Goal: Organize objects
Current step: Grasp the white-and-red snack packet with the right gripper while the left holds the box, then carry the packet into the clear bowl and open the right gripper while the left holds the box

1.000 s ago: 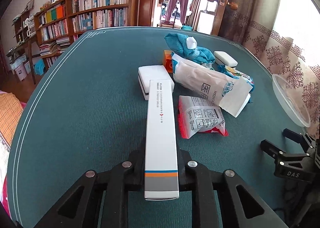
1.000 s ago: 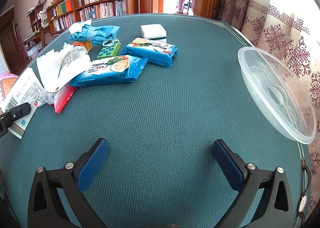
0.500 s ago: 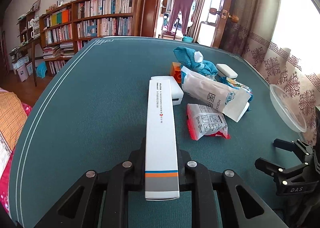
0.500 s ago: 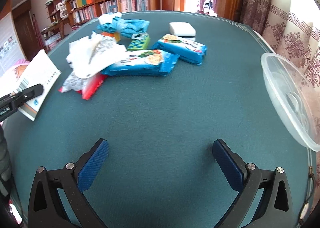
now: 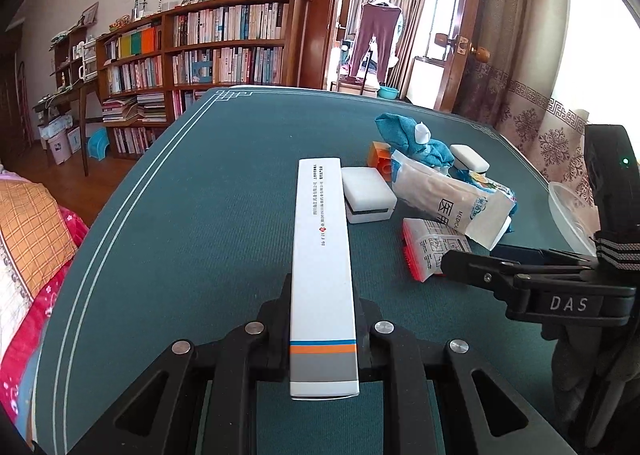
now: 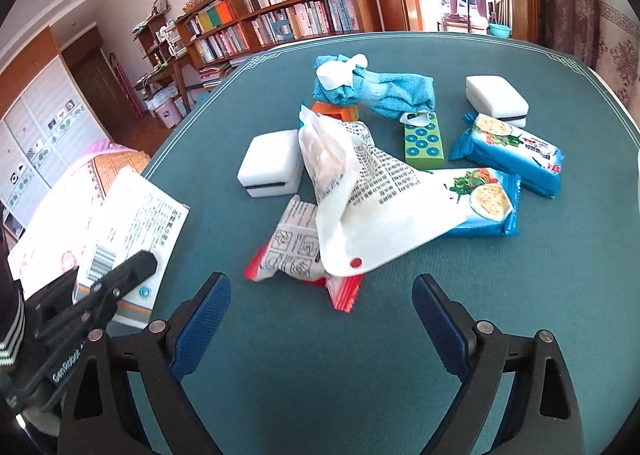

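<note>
Early going: the left gripper [image 5: 323, 339] pinches a long white box [image 5: 322, 263] above the near table [image 5: 200, 215]. The right gripper [image 6: 320, 319], spread but just narrowing, empty, faces the unsorted pile [image 6: 360, 191].

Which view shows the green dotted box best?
The right wrist view: the green dotted box lies in plain sight between the blue towel and the snack packs, its top fully visible. In the left wrist view it is hidden behind the white bag.
</note>
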A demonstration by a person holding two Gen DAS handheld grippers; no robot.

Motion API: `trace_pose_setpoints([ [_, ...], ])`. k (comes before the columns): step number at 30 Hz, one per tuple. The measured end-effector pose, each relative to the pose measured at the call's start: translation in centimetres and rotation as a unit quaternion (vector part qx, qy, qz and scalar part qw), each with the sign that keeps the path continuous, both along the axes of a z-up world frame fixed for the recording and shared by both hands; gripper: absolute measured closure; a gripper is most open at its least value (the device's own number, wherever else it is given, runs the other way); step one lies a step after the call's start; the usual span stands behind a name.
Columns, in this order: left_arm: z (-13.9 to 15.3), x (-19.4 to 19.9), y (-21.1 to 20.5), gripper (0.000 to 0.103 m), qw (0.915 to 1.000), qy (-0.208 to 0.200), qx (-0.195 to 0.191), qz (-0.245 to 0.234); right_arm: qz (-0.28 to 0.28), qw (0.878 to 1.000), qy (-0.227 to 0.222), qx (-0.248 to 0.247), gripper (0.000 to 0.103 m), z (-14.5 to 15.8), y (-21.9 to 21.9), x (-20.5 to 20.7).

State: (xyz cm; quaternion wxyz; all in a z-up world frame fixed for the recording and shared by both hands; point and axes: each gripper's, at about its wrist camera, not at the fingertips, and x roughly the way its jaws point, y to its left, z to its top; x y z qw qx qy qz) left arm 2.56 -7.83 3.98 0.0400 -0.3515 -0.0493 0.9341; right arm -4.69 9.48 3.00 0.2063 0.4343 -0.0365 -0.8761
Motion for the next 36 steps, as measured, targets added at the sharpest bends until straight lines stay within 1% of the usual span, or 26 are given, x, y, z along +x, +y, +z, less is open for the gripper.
trace_pose_setpoints([
  [5, 0.0, 0.1, 0.1, 0.082, 1.0000, 0.001, 0.002, -0.001, -0.010, 1.000, 0.009, 0.020, 0.014, -0.4, -1.8, -1.2],
  [7, -0.1, 0.1, 0.2, 0.082, 1.0000, 0.000, 0.002, -0.003, -0.011, 0.999, 0.011, 0.035, 0.019, -0.9, -2.4, -1.6],
  [9, -0.1, 0.1, 0.1, 0.082, 1.0000, -0.001, 0.002, -0.004, -0.012, 0.999, 0.011, 0.052, 0.027, -1.3, -2.9, -2.2],
  [10, -0.2, 0.1, 0.2, 0.082, 1.0000, -0.001, 0.001, -0.005, -0.010, 0.998, 0.020, 0.058, 0.028, -1.2, -3.1, -2.0],
  [11, -0.2, 0.1, 0.3, 0.082, 1.0000, -0.002, 0.001, -0.005, -0.007, 0.998, 0.022, 0.064, 0.032, -1.2, -3.2, -1.9],
  [15, -0.3, 0.1, 0.6, 0.082, 1.0000, -0.003, -0.002, -0.007, 0.002, 0.997, 0.027, 0.069, 0.042, -1.0, -3.0, -1.2],
  [19, -0.1, 0.3, 0.9, 0.082, 0.9999, -0.002, -0.005, -0.010, 0.012, 0.998, 0.023, 0.062, 0.044, -1.0, -2.0, 0.0],
  [21, 0.0, 0.5, 1.1, 0.082, 0.9999, -0.002, -0.006, -0.013, 0.019, 0.998, 0.021, 0.058, 0.047, -1.0, -1.4, 0.8],
  [29, 0.3, 0.6, 2.7, 0.082, 0.9996, -0.003, -0.012, -0.025, 0.042, 0.997, 0.025, 0.052, 0.050, -0.7, 1.6, 4.9],
  [36, 1.2, 0.5, 5.1, 0.082, 0.9987, 0.003, -0.023, -0.047, 0.025, 0.999, 0.029, 0.034, 0.050, -0.1, 5.2, 6.8],
])
